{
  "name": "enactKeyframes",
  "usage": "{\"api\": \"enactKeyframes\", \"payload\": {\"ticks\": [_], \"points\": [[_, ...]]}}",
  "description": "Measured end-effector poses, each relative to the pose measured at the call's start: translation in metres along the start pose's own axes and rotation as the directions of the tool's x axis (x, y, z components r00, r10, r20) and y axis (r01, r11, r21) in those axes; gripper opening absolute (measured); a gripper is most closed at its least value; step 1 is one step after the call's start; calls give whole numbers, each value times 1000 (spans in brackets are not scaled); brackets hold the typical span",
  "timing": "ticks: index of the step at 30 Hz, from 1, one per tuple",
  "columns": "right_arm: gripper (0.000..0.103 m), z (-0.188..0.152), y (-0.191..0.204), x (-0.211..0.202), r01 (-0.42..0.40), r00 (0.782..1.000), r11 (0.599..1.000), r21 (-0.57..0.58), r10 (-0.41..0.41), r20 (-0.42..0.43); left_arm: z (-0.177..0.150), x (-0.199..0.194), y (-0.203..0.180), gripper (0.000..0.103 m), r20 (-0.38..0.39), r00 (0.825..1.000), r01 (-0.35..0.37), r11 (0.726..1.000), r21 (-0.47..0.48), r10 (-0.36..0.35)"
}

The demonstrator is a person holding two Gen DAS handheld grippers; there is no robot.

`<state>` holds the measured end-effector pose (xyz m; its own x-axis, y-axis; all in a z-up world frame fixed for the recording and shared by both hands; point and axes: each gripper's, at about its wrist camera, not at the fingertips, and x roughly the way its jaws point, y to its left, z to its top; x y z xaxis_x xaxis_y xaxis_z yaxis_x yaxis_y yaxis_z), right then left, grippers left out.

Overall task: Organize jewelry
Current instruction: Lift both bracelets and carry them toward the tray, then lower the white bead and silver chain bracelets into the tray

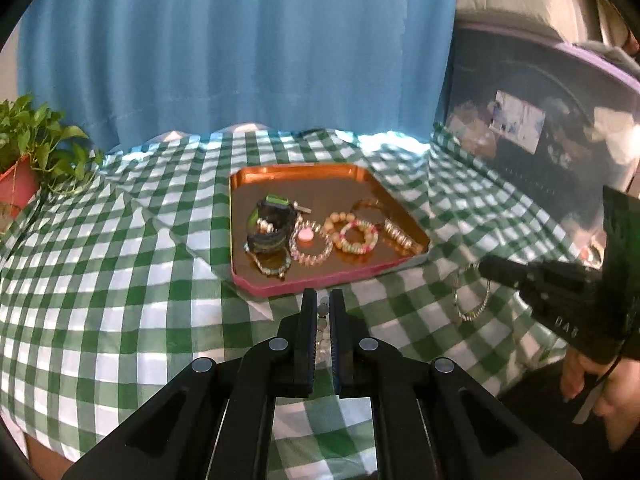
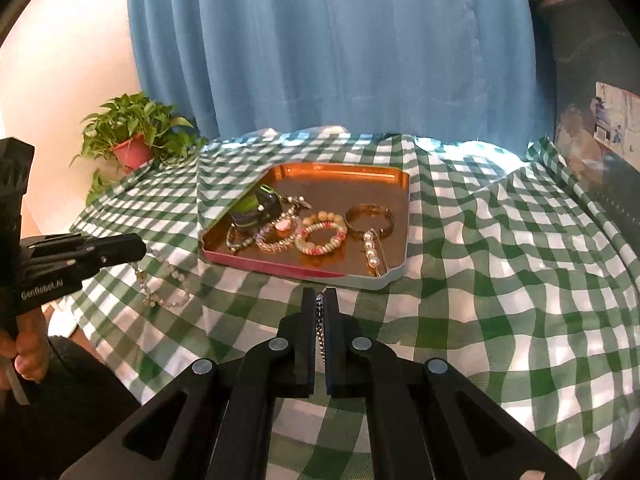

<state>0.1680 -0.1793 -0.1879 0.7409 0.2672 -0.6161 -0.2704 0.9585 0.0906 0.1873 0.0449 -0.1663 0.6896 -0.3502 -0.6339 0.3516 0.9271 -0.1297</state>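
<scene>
My left gripper (image 1: 324, 299) is shut on a strand of pale round beads (image 1: 322, 320) that shows between its pads. From the right wrist view, the left gripper (image 2: 141, 246) hangs above the cloth with the bead strand (image 2: 146, 289) dangling in a loop under it. My right gripper (image 2: 319, 297) is shut on a thin dark-beaded chain (image 2: 320, 322). In the left wrist view the right gripper (image 1: 485, 268) holds that chain (image 1: 466, 317) as a hanging loop. Both are just in front of a copper tray (image 1: 304, 285) (image 2: 280, 269) with a pink rim.
In the tray lie a black-and-green watch (image 1: 269, 224), several bead bracelets (image 2: 320, 236), a gold bangle (image 2: 370, 218) and a pearl clip (image 2: 373, 251). The green checked cloth (image 2: 500, 272) is rumpled. A potted plant (image 2: 132, 140) stands far left. Blue curtain behind, dark bin (image 1: 540, 136) right.
</scene>
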Motion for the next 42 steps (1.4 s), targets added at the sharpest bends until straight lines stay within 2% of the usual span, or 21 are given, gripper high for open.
{"api": "enactKeyframes", "payload": {"ticks": [5, 12, 18, 24, 33, 38, 42], "points": [[3, 9, 7, -18, -16, 999, 1000, -10, 16, 39, 16, -17, -9, 6, 41, 999, 12, 1000, -15, -12], [3, 24, 16, -35, -31, 996, 999, -42, 35, 82, 40, -28, -27, 6, 95, 995, 21, 1000, 21, -23], [3, 44, 18, -42, -34, 991, 998, -56, 41, 124, 60, -15, -29, 6, 121, 992, 41, 999, 3, -41], [3, 76, 17, -43, -23, 983, 997, -72, 36, 179, 85, -7, -33, 6, 149, 987, 49, 998, 26, -52], [3, 125, 11, -44, -34, 968, 998, -62, 49, 247, 124, -13, -29, 6, 240, 968, 60, 997, 44, -69], [3, 145, 18, -40, -40, 961, 996, -80, 60, 269, 132, -4, -27, 6, 260, 962, 71, 997, 35, -77], [3, 147, 18, -27, -65, 961, 996, -61, 79, 264, 127, 12, -22, 6, 246, 966, 72, 997, 20, -75]]}}
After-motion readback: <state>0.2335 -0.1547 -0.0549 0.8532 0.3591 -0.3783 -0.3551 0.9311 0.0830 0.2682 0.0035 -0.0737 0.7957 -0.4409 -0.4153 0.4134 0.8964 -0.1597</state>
